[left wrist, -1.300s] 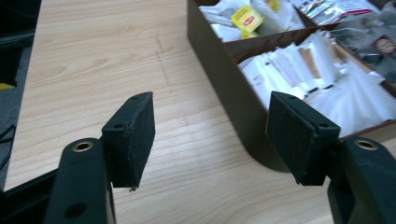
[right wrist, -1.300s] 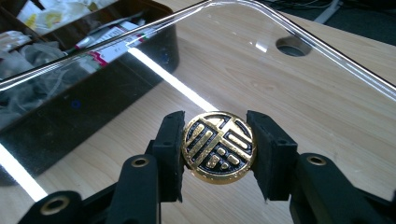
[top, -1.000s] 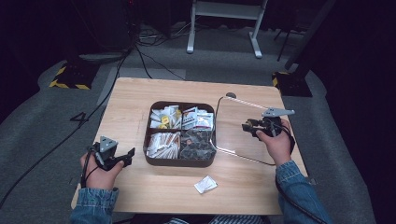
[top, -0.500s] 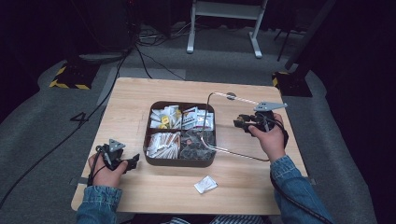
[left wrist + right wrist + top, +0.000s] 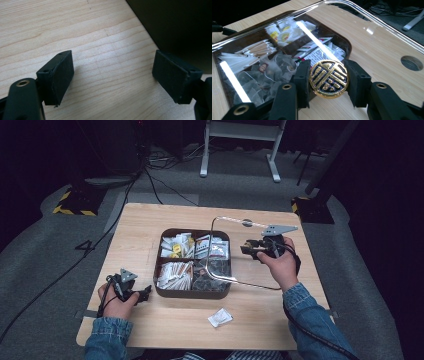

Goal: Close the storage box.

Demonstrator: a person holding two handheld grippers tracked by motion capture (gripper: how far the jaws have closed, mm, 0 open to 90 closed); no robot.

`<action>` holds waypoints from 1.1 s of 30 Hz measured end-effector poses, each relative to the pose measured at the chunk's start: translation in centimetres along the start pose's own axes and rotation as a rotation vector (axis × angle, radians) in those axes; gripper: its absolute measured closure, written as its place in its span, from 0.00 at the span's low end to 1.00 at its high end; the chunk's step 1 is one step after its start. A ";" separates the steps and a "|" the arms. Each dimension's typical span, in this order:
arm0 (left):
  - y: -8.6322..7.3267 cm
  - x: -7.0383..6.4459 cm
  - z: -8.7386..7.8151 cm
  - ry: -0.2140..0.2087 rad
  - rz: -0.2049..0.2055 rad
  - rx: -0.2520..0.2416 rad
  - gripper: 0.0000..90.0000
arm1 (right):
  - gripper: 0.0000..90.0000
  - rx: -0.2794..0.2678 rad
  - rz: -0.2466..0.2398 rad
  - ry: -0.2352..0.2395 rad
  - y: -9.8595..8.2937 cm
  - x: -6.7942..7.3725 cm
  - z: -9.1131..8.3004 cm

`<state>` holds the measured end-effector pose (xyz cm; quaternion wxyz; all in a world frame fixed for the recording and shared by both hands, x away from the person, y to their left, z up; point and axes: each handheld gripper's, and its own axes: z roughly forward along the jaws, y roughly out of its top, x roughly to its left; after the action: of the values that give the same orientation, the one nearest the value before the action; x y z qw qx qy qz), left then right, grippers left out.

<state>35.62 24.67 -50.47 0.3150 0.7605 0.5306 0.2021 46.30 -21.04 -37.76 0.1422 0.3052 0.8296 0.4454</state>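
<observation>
Wooden table (image 5: 150,225) — pale top, with a round cable hole (image 5: 410,63) near its far right.

Compartment box (image 5: 165,292) — dark brown, four sections, set at the table's centre; tea bags, paper sachets and stick packets are held in it. It is uncovered at this moment.

Clear lid (image 5: 220,250) — transparent, rounded corners. Compared with a second ago, it has been carried leftward and now overlaps the right half of the box, tilted, its near-left edge low over the front right section and its far edge raised. The lid is judged to be on its way to closing the box; it is not yet seated.

Gold knob (image 5: 329,78) — round, with a black ornamental pattern, fixed to the lid.

Right gripper (image 5: 256,249) — closed on the gold knob, a pad (image 5: 302,80) pressed at either side.

Left gripper (image 5: 142,294) — jaws spread wide, nothing between them, low over bare wood just beside the box's left wall; it has been drawn slightly nearer the table's front edge.

Loose sachet (image 5: 220,318) — white, lying on the table in front of the box, apart from it.
</observation>
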 end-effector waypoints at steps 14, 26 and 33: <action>0.0 0.0 0.0 0.000 -0.003 0.000 0.19 | 0.65 0.014 -0.040 0.053 2.4 1.9 2.1; 0.0 0.0 0.0 0.001 0.000 0.001 0.19 | 0.65 0.040 -0.071 0.096 4.0 4.1 5.2; 0.0 0.0 0.0 0.001 -0.001 0.001 0.19 | 0.65 0.055 -0.062 0.106 4.5 5.1 7.1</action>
<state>35.62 24.70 -50.49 0.3146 0.7603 0.5312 0.2018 47.67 -11.30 -37.82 0.1033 0.2594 0.8569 0.4333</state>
